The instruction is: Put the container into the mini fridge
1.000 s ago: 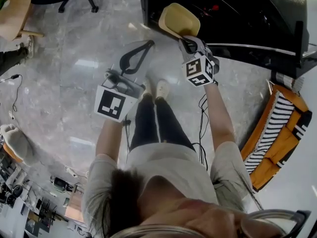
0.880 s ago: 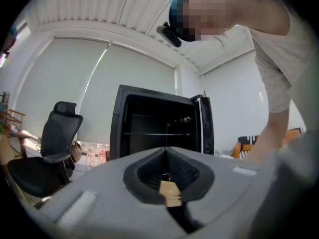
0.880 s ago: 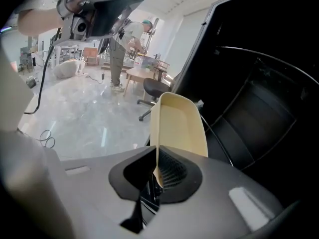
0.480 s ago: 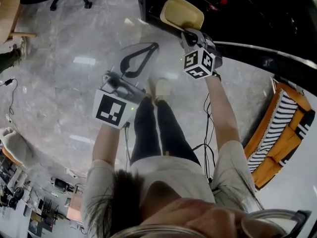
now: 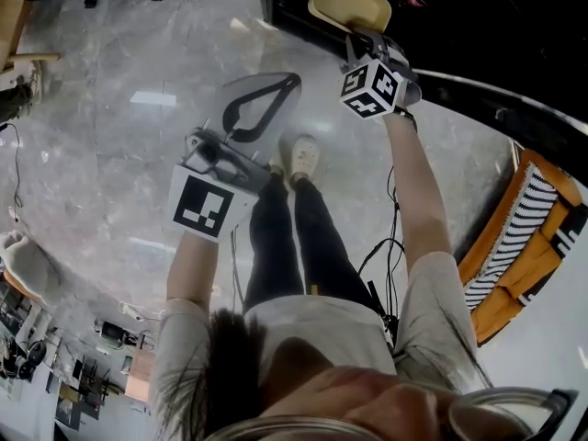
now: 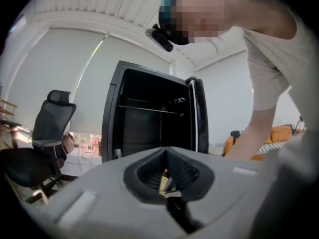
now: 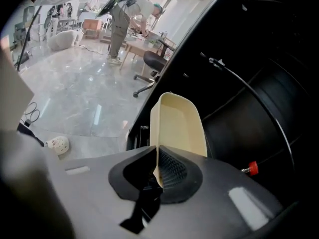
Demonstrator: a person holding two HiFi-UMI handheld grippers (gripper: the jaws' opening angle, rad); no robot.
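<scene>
We find the task under way but not complete. The right gripper (image 5: 361,37) is clenched on one wall of the cream plastic container (image 5: 349,0). In the right gripper view that gripper (image 7: 156,151) has its jaws pressed onto the thin rim, and the container (image 7: 180,126) juts forward from them with its open side turned to the right. The mini fridge (image 5: 478,26) stands open, and its dark interior (image 7: 264,108) fills the right half of that view, with a red knob (image 7: 252,168) low inside. In the head view the container overlaps the front edge of the opening. We judge it to be at the threshold rather than inside: it touches no shelf or floor of the cabinet that we can see, and its weight is carried wholly by the gripper. The left gripper (image 5: 290,81) hangs over the grey floor (image 5: 138,108), well apart from the fridge. Its own view shows the left gripper (image 6: 166,152) with the jaws closed tip to tip on nothing, facing the open mini fridge (image 6: 149,118). Done, in our judgement: the pick-up, the carry and the opening of the door. Outstanding: carrying the container fully inside, setting it down level, releasing it and withdrawing
</scene>
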